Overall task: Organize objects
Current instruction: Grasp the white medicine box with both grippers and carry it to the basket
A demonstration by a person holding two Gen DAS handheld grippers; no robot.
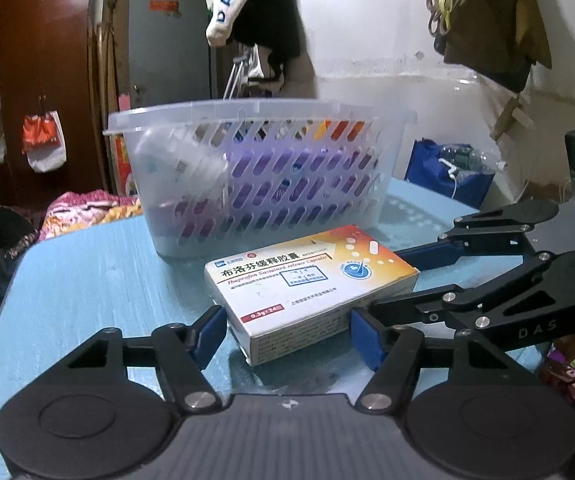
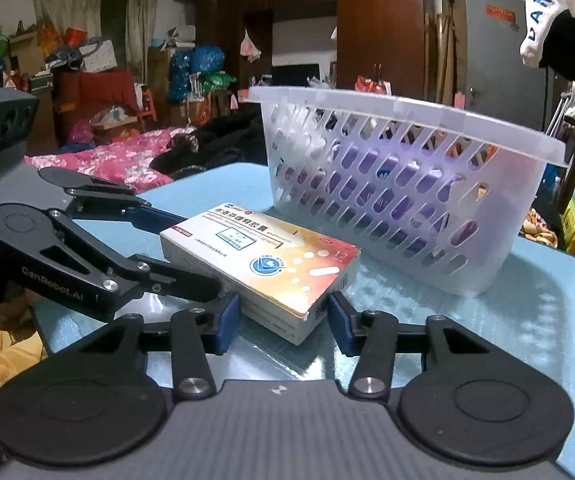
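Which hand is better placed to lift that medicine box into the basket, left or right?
Right, narrowly. Both straddle the medicine box, but the right gripper brackets its end more tightly than the left gripper, and the basket stands just beyond.

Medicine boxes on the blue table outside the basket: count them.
1. The medicine box lies flat on the blue table in front of the basket. Others may sit inside the basket, unclear through its slots.

I see a flat white-and-orange cardboard medicine box (image 1: 311, 284) lying between my left claw's (image 1: 287, 332) fingers, clear slotted plastic basket (image 1: 263, 176) just beyond.
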